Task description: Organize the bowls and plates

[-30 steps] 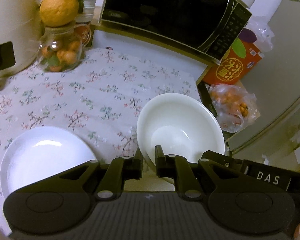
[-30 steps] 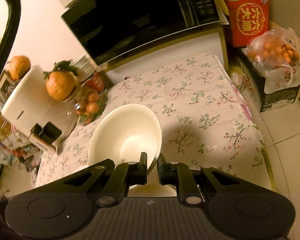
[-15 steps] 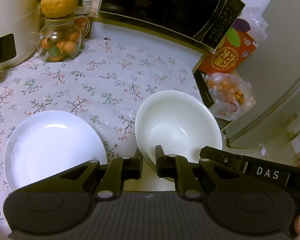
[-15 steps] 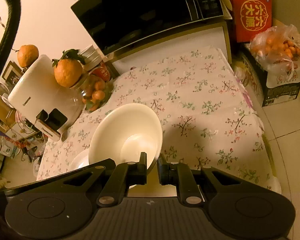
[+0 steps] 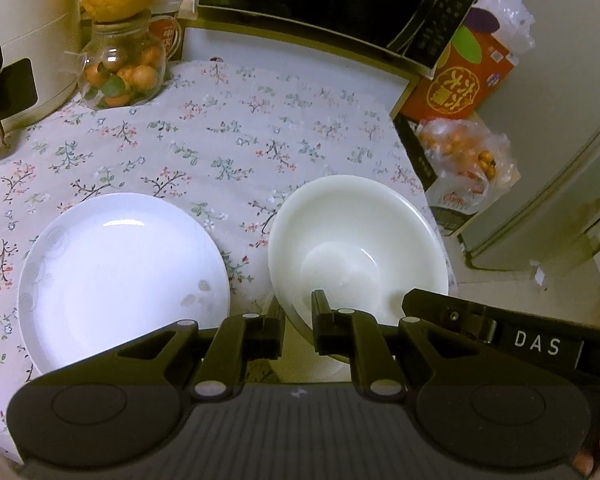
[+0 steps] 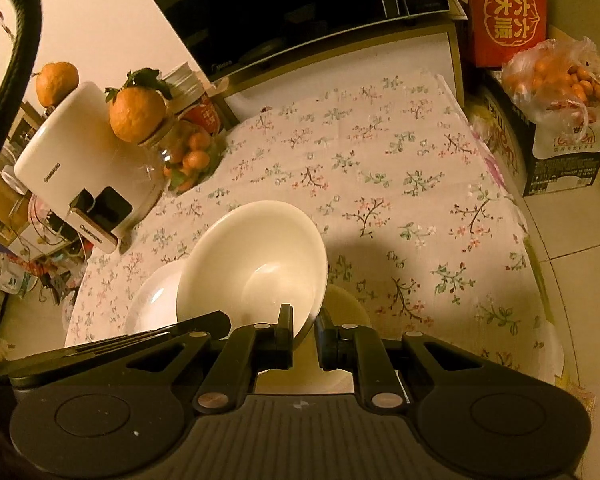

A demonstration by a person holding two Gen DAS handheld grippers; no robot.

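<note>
Gripping opposite sides of the bowl (image 5: 358,248) rim, left claw (image 5: 298,322) and right claw (image 6: 304,330) pinch shut, holding it just beside the plate (image 5: 120,276) above the worktop (image 5: 240,140); level, even lowering onto the plate seems best.

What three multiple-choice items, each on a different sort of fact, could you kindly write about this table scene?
1. Where is the plate in the left wrist view?
A. left of the bowl
B. inside the bowl
C. on top of the bowl

2. What colour is the bowl?
A. blue
B. white
C. red

3. What state is the left gripper in?
A. open above the plate
B. shut on the plate
C. shut on the bowl's rim

Answers: 1 A, the plate lies on the cloth beside the bowl; 2 B, it is plain white; 3 C, it pinches the near rim.
</note>
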